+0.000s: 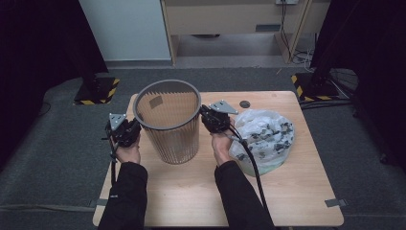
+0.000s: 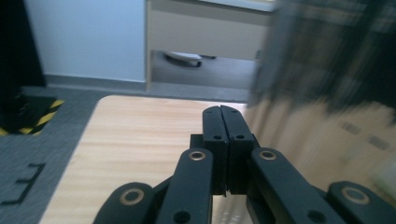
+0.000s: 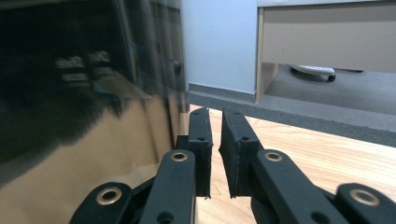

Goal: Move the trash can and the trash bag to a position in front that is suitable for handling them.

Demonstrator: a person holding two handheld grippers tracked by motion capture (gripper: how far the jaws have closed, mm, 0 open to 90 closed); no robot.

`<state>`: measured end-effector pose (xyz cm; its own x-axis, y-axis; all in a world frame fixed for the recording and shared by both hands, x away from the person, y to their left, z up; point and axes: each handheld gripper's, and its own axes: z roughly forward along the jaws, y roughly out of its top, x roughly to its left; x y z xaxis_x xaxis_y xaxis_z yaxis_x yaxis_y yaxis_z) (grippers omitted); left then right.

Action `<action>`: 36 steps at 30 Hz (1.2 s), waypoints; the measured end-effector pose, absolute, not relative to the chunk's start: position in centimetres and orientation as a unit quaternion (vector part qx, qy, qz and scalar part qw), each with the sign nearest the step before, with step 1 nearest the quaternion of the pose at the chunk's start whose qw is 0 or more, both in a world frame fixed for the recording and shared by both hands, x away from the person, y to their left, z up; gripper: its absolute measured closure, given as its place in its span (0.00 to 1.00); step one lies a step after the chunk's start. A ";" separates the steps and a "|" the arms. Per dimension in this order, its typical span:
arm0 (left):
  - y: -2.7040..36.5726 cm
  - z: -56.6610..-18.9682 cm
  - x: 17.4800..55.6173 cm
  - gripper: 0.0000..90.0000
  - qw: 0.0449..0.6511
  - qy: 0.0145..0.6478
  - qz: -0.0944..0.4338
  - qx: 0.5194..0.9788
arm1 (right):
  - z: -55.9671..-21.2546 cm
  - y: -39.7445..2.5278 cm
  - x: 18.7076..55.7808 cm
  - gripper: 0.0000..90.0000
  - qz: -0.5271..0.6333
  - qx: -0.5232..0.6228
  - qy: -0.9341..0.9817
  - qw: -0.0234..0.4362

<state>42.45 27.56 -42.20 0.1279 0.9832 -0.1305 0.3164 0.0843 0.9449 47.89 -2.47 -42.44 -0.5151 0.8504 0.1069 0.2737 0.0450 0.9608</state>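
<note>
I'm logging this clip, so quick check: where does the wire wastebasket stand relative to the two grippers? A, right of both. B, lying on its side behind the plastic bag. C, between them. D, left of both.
C: in the high view the upright wastebasket has the left gripper on one side and the right gripper on the other.

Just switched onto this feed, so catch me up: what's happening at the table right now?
A person holds a pair of tongs in each hand on either side of a ribbed wastebasket standing upright on the wooden table. The left tongs are shut with nothing between them, beside the basket's left wall. The right tongs stand slightly apart, empty, by its right wall. A crumpled printed plastic bag lies on the table to the right of the basket, not yet touched.
</note>
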 end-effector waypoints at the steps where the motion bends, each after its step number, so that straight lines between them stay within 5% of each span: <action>1: 27.5 -42.2 42.5 1.00 0.474 0.561 0.351 0.580 | -42.4 -2.3 48.0 0.94 0.545 0.413 0.679 0.269; 14: 27.0 -42.0 41.4 1.00 0.482 0.548 0.332 0.598 | -42.2 -2.7 47.3 1.00 0.534 0.404 0.691 0.273; 36: 18.5 -42.5 36.1 1.00 0.494 0.521 0.327 0.615 | -41.7 -11.0 39.8 1.00 0.502 0.410 0.695 0.312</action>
